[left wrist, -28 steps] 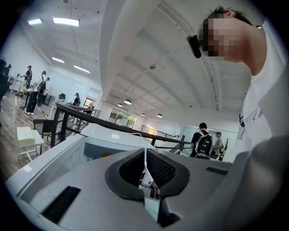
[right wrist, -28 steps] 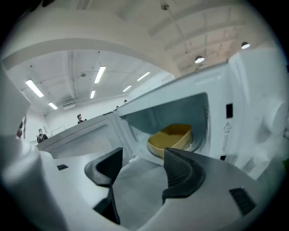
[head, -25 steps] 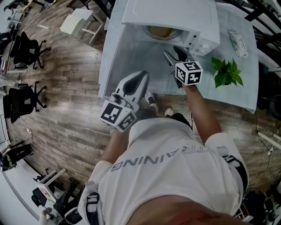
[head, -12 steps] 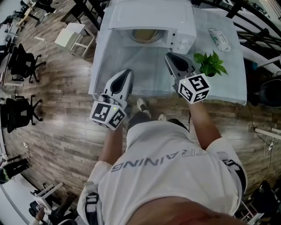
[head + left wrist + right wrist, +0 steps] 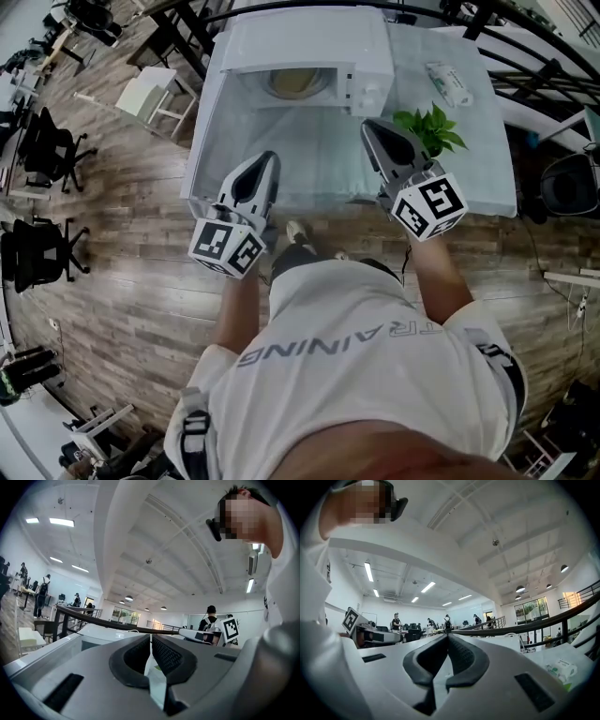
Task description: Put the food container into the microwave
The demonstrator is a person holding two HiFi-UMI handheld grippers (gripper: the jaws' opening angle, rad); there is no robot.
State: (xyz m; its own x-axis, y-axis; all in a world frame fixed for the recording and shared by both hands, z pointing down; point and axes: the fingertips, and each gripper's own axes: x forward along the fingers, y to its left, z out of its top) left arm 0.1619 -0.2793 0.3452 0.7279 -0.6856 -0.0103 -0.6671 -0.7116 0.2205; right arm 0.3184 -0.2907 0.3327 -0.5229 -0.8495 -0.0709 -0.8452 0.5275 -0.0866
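Pulled back from the bench (image 5: 323,164), both claws hang short of the microwave (image 5: 309,37), food container (image 5: 298,82) inside. Left claw (image 5: 267,161) is clenched and empty. Right claw (image 5: 371,126) has just been closing on nothing; a sideways swing could topple the plant (image 5: 427,127) beside it.

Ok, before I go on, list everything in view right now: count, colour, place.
white microwave oven: one, white, far side of table
tan round food container: one, tan, inside the microwave
cloth-covered table: one, pale grey, in front of the person
green leafy plant: one, green, on the table, right of the microwave
white packet with green print: one, white, table's far right
white stool: one, white, wooden floor, left
black office chairs: at least two, black, far left
left gripper: one, grey, jaws together, empty
right gripper: one, grey, jaws have just been closing, nothing between them, beside the plant
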